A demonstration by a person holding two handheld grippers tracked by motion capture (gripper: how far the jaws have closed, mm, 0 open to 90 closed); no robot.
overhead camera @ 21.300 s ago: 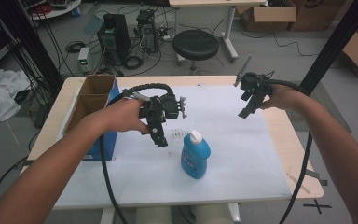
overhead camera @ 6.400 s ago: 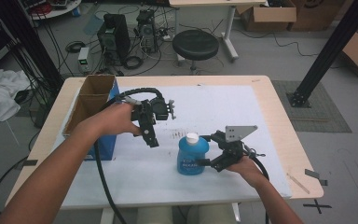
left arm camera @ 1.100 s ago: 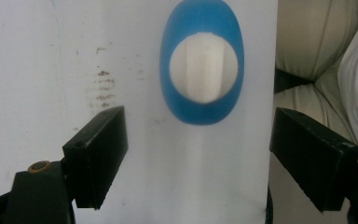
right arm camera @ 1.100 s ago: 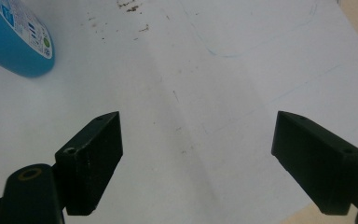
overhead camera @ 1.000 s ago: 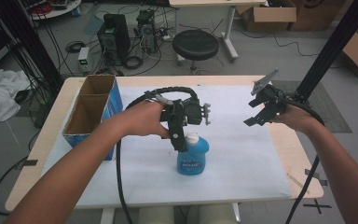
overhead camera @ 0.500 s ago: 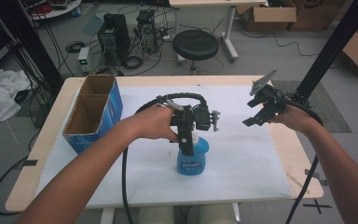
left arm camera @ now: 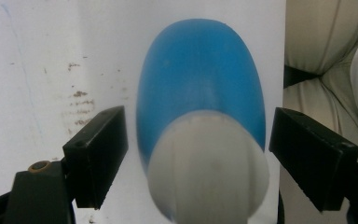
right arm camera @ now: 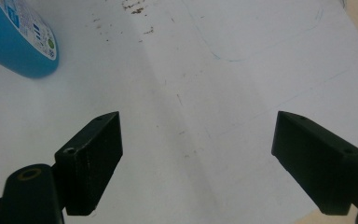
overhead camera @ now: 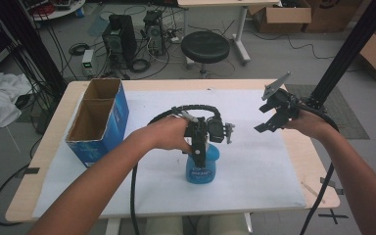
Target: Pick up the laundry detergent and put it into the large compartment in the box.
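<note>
A blue bottle [overhead camera: 201, 168] with a white cap [left arm camera: 209, 168] stands upright on the white sheet near the table's front middle. My left gripper [overhead camera: 199, 152] points down over it, open, one jaw on each side of the cap without touching; the left gripper view looks straight down the bottle [left arm camera: 200, 93] between the jaws. My right gripper [overhead camera: 270, 119] hovers open above the sheet at the right, well apart from the bottle. In the right gripper view, the bottle's base [right arm camera: 21, 39] sits at the upper left and nothing lies between the jaws.
An open blue cardboard box [overhead camera: 100, 120] with two compartments stands at the table's left. The white sheet [overhead camera: 254, 161] covers most of the wooden table [overhead camera: 313, 161]. A stool [overhead camera: 205, 47], computers and cables sit on the floor beyond. A black pole [overhead camera: 347, 54] rises at the far right.
My left gripper has moved right and toward the front, coming down over the bottle's cap. The right gripper has stayed in place, raised at the right.
</note>
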